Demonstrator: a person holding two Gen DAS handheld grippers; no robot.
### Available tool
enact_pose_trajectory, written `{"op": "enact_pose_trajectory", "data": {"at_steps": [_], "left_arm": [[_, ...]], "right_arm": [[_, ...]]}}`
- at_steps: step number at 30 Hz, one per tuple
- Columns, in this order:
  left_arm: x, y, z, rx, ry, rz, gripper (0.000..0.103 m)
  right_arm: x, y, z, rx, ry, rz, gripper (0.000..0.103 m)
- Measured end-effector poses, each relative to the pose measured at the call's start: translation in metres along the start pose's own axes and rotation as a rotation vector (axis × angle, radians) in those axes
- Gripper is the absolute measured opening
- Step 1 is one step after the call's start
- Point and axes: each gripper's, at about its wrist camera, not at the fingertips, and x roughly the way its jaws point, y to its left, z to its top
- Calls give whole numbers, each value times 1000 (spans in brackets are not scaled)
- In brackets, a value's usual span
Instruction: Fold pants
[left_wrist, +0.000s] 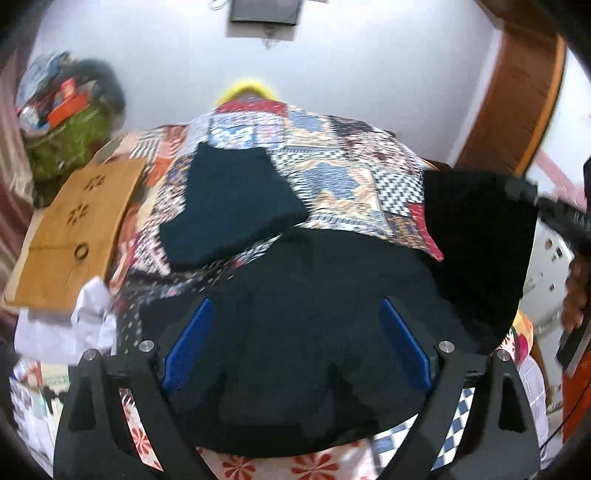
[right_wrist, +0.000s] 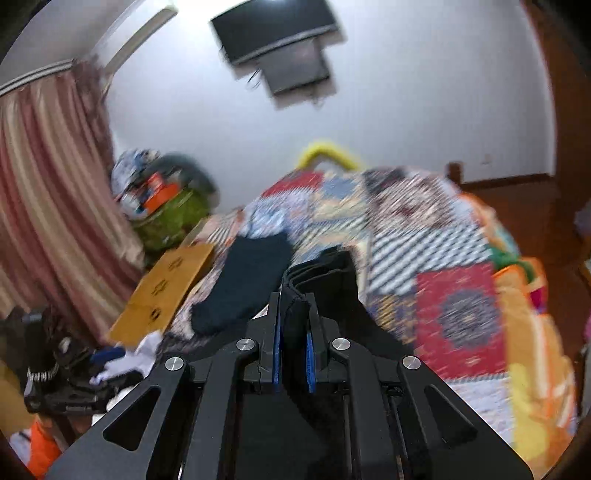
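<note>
Patchwork bedspread, white wall behind; black pants at lower centre.
Left wrist view: left tongs wide, nothing gripped, pants spread beneath; folded dark garment at centre left; wooden board at left edge. Right wrist view: right tongs narrow, clamping a bunched fold of pants at centre; striped curtain at left.

Both wrist cams close, angled down; share quilt.

Bedroom clutter beyond the fingertips
Patchwork quilt ahead, brown board left, wall screen above.
</note>
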Motion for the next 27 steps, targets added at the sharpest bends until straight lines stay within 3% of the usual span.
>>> {"op": "enact_pose_trajectory", "data": {"at_steps": [6,11,13,14,15,17,22,27], "left_arm": [[9,29,-21,-91,57,13,92],[17,35,-29,-97,88,40,92],[20,31,-29,-82,90,56,92],[21,28,-28,-75,90,56,92],[22,26,-26,-72,90,51,92],[24,19,-20,-63,87,40,92],[32,-16,2,5,63,15,92],[51,-63,26,108,72,-23,92]], "right_arm": [[67,28,-55,8,220,114,9],[90,45,-92,-39,342,105,15],[91,46,-96,-63,364,105,24],[91,46,-95,-69,383,121,38],[90,46,-94,-72,390,129,49],[83,43,-87,-86,374,124,53],[60,26,-61,-109,298,99,53],[38,-7,-36,-167,218,-15,53]]}}
